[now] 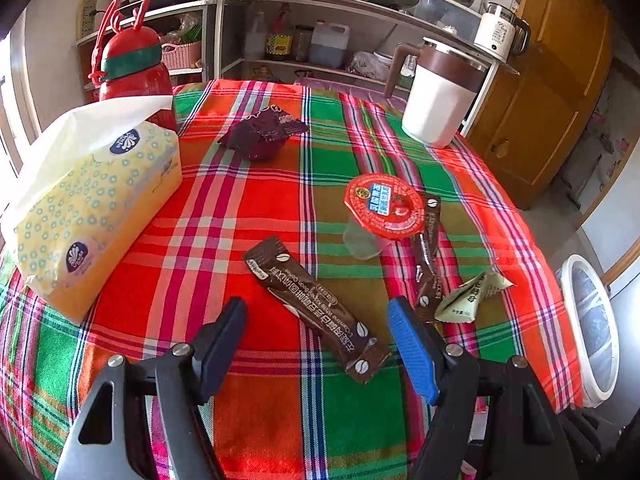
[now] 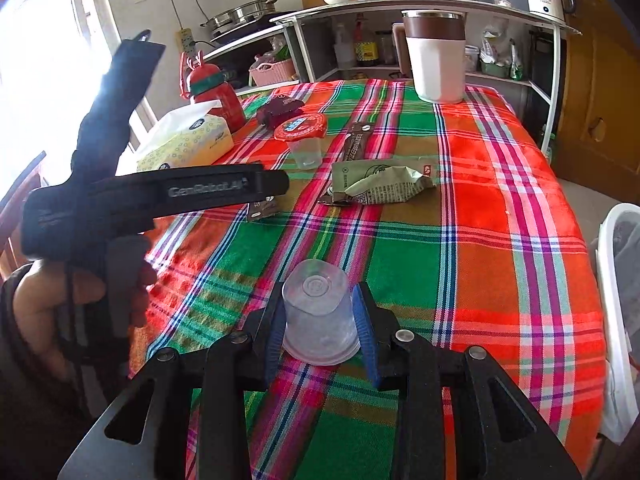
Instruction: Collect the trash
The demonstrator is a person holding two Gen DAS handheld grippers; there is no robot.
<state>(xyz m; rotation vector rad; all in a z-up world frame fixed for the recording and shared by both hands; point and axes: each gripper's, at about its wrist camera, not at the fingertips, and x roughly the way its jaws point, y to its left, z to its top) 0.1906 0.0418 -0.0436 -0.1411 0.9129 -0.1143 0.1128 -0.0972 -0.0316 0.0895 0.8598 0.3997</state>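
Left hand-held gripper [image 1: 316, 344]: jaws spread wide, nothing between them; it hangs just above the table [image 1: 256, 412], which is covered with a red, green and pink plaid cloth.
Tissue pack [image 1: 92, 216]: ahead and far to the left of the left hand-held gripper, a white sheet sticking up from its top.
Red bottle [image 1: 134, 68]: behind the tissue pack, at the far left edge of the table.
Dark crumpled wrapper [image 1: 262, 132]: well ahead of the left hand-held gripper, near the far side of the table.
Brown coffee sachet [image 1: 316, 308]: lying flat and slanted right in front of the open fingers, its near end between them.
Lidded cup [image 1: 380, 212]: ahead and slightly right, a clear cup with a red foil lid.
Second brown sachet [image 1: 428, 260]: just right of the lidded cup, partly under its lid.
Pale green wrapper [image 1: 468, 296]: just right of the blue finger pad [image 1: 412, 348].
White jug [image 1: 440, 96]: far ahead to the right, brown collar, upright.
Bin [image 1: 592, 328]: white-rimmed, beyond the table's right edge.
Right hand-held gripper [image 2: 320, 320]: clamped on a clear plastic cup [image 2: 318, 316], blue pads pressing both its sides, cup bottom pointing forward, above the near part of the table.
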